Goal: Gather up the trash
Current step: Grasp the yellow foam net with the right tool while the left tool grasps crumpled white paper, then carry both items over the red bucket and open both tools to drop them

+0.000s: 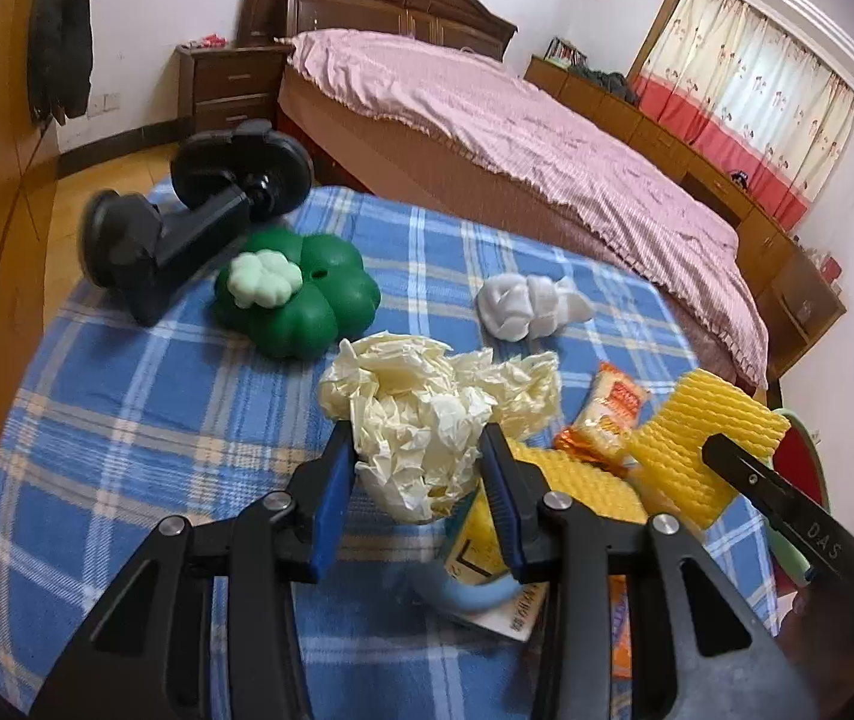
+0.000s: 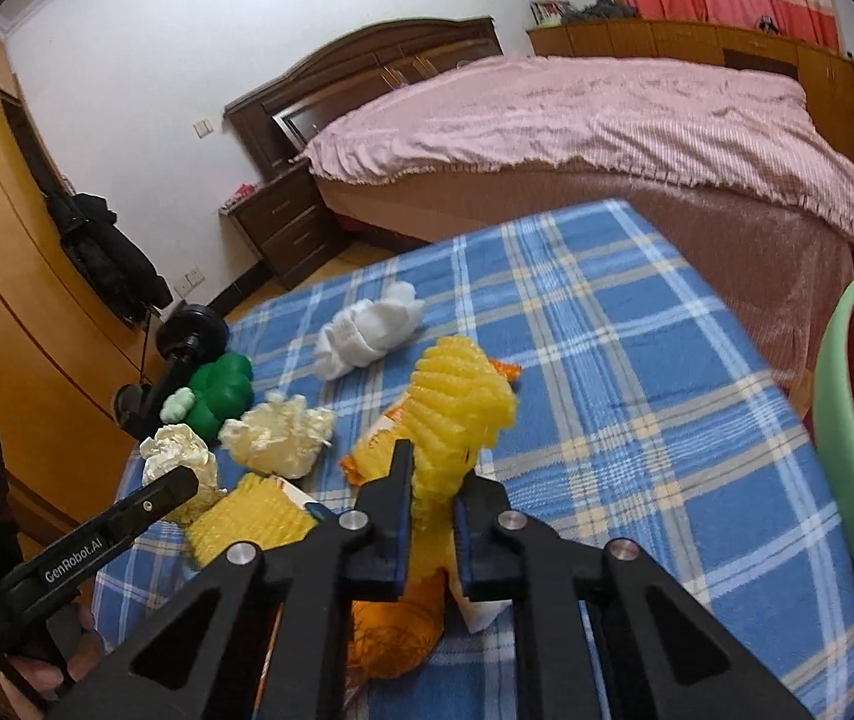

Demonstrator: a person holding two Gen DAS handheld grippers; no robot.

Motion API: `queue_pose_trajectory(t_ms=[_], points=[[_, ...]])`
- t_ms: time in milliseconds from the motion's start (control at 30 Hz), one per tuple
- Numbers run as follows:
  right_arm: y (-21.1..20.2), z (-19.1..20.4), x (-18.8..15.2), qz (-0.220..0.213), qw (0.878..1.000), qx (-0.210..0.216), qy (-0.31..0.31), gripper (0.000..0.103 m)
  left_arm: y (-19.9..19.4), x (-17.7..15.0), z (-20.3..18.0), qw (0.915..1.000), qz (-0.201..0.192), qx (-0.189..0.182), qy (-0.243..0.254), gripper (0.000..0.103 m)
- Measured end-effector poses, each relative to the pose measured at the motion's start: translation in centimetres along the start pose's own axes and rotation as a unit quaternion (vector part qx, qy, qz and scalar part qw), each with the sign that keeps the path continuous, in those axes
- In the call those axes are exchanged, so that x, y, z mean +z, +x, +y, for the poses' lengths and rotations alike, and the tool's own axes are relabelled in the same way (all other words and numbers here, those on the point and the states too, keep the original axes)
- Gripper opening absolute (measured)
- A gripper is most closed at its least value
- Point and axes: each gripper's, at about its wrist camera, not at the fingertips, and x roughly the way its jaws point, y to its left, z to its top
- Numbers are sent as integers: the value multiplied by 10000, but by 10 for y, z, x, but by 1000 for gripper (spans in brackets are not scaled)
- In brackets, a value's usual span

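Now the left claw [image 1: 418, 468] pinches crinkled cream paper [image 1: 421, 414], the right claw [image 2: 433, 501] ribbed yellow foam netting [image 2: 457, 396].

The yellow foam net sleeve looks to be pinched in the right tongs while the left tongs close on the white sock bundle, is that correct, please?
Not quite. The left tongs close on the crumpled cream paper, as the left wrist view shows; the white sock bundle lies untouched further back on the plaid cloth. The yellow foam net sleeve is indeed pinched in the right tongs.

The left gripper [image 1: 421, 468] is clamping crumpled paper [image 1: 421, 414] near the tabletop's [image 1: 127, 420] front edge, beside yellow foam [image 1: 709, 444].
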Motion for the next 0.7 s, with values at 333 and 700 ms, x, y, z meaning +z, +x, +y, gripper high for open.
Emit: queue_pose_trajectory(t_ms=[333, 700], points=[[-59, 0, -4, -530, 9984, 172, -44, 12, -43, -4, -22, 9994, -327, -101, 108, 42], [-119, -27, -18, -968, 9951, 80, 208, 12, -71, -19, -67, 9974, -354, -551, 310, 42]])
